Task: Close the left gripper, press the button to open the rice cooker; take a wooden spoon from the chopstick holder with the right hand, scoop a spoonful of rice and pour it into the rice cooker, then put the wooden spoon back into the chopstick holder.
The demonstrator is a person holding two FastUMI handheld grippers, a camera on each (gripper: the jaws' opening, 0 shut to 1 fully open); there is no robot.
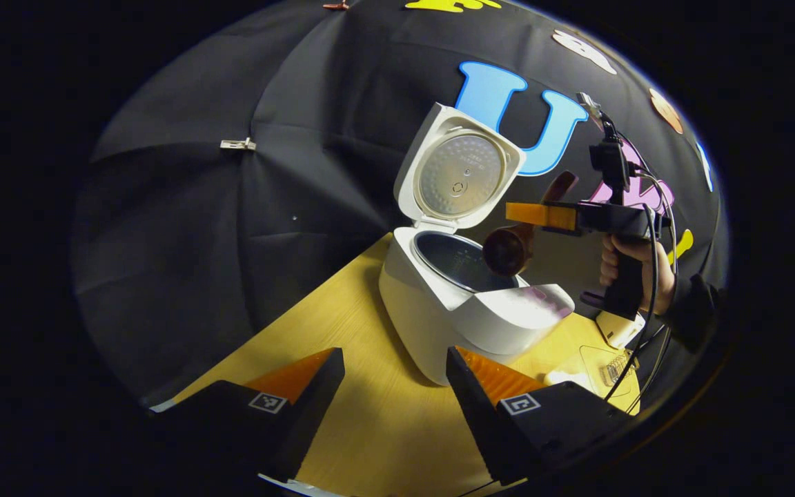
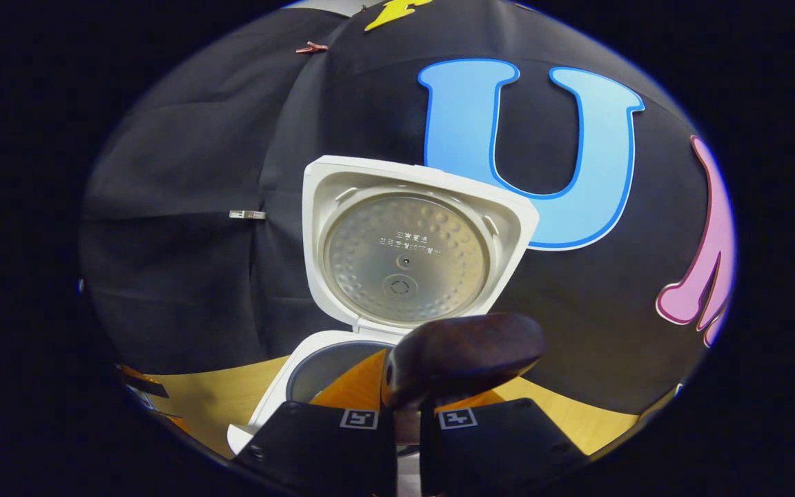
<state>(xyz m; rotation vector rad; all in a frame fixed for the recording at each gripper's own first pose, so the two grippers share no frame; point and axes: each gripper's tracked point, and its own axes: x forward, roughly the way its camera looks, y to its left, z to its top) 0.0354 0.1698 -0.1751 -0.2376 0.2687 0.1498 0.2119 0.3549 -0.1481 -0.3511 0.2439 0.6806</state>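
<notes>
Left gripper [image 1: 390,386] spread wide, low over wooden counter [image 1: 370,428], just before white rice cooker [image 1: 466,310], lid [image 1: 456,169] up. Right gripper [image 2: 408,421] pinching wooden spoon [image 2: 463,359] by the handle, bowl tipped above cooker's inner pot [image 1: 459,259]

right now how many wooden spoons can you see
1. The wooden spoon is clamped in the right tongs, its bowl tipped over the open rice cooker pot. Others may sit in a chopstick holder that I cannot make out.
</notes>
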